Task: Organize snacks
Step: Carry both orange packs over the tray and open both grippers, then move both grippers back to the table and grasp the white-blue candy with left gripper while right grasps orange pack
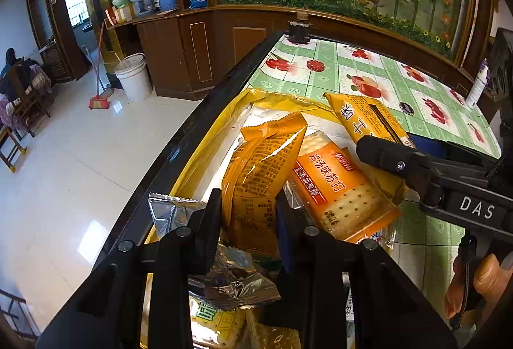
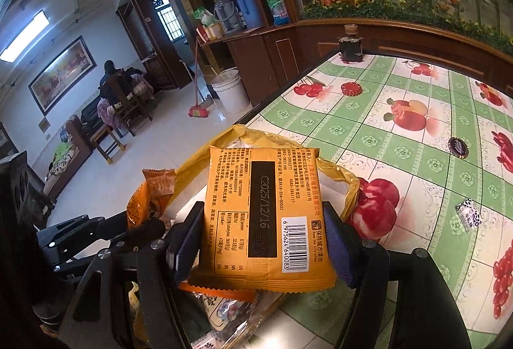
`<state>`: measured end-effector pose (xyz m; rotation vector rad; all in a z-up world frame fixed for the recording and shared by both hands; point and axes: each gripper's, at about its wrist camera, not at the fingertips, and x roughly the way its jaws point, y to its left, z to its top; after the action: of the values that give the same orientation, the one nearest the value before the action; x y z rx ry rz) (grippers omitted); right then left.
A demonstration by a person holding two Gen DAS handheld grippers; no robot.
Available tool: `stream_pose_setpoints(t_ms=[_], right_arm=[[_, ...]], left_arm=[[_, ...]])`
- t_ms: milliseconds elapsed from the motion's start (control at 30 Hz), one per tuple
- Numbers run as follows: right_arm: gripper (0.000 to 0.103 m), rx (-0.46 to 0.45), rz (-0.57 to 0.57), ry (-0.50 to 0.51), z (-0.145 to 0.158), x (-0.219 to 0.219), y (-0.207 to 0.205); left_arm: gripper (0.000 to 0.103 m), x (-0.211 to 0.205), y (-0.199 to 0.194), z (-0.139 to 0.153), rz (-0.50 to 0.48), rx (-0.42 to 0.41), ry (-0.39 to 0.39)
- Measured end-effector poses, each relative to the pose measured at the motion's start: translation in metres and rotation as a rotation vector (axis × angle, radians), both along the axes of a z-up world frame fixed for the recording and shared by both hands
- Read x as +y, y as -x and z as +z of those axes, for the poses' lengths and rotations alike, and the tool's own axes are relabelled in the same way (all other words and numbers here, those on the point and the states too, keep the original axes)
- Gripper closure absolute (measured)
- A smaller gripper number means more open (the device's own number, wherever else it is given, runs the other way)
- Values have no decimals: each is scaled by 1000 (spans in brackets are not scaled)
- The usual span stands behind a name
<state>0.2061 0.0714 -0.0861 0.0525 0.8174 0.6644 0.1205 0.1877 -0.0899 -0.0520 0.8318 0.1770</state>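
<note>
Left gripper [image 1: 248, 214] pinching orange packet [image 1: 261, 176]; right gripper [image 2: 261, 240] pinching barcode packet [image 2: 261, 214]. Risk: slick foil slipping from fingers, crackers crushed.

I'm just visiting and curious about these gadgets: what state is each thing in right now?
left gripper: shut on an orange snack packet
right gripper: shut on a barcode packet
yellow bag: mouth open
soda cracker pack: sealed, lying in bag
</note>
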Motion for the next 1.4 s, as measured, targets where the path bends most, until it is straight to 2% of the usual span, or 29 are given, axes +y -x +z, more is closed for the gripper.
stream_pose_setpoints(t_ms=[433,500,567,600,733,1100,1400], right_arm=[[32,33,6,13,-16,10,-18],[30,36,6,14,-17,10,-18],[31,33,2,8,-15,9,-17],[31,31,1,2,-13,8,-16],[30,5,-11,-9,-3,2,-7],[30,-54,-57,-47,27,-33,31],[30,-75,-124,-63,38,-73,49]], left_arm=[[74,2,0,3,47,-14,-39],[64,2,3,7,63,-26,-48],[36,2,8,12,77,-50,-55],[34,2,11,15,84,-67,-61],[33,1,23,29,104,-115,-84],[22,-10,45,61,126,-205,-127],[22,-23,56,71,121,-228,-130]])
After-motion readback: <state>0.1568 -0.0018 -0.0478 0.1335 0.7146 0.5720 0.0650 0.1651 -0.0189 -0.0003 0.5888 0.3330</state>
